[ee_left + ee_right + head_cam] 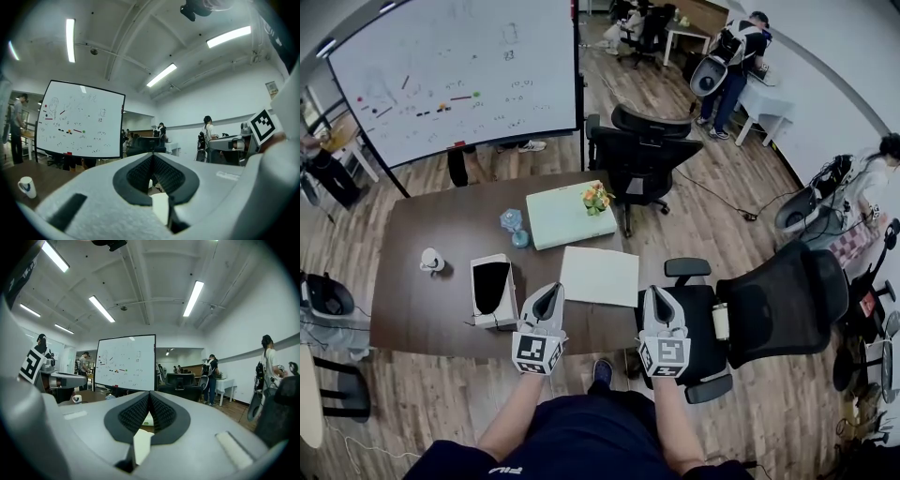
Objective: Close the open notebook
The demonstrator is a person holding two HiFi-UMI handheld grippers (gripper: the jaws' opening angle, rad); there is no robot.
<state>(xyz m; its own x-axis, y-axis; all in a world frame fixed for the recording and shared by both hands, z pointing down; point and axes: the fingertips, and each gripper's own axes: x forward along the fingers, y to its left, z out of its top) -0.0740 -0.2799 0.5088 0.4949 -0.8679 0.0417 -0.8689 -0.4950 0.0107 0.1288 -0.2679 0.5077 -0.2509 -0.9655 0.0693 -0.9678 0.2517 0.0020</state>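
A white notebook [598, 276] lies flat on the brown table [422, 319], near its front edge; from here it is a plain white rectangle and I cannot make out a fold. My left gripper [550, 289] is held just left of the notebook's near corner, over the table's front edge. Its jaws are shut and hold nothing [152, 158]. To the right of the notebook my right gripper [654, 292] hangs off the table's corner above a chair seat. It too is shut and empty [149, 395]. Both point forward, away from me.
A white tissue box [492, 291] with a dark opening stands left of the left gripper. Farther back are a pale green box [562, 216] with flowers [596, 198], a blue object [514, 225] and a cup [431, 260]. Black office chairs [769, 305] stand right and behind. A whiteboard [459, 70] stands beyond.
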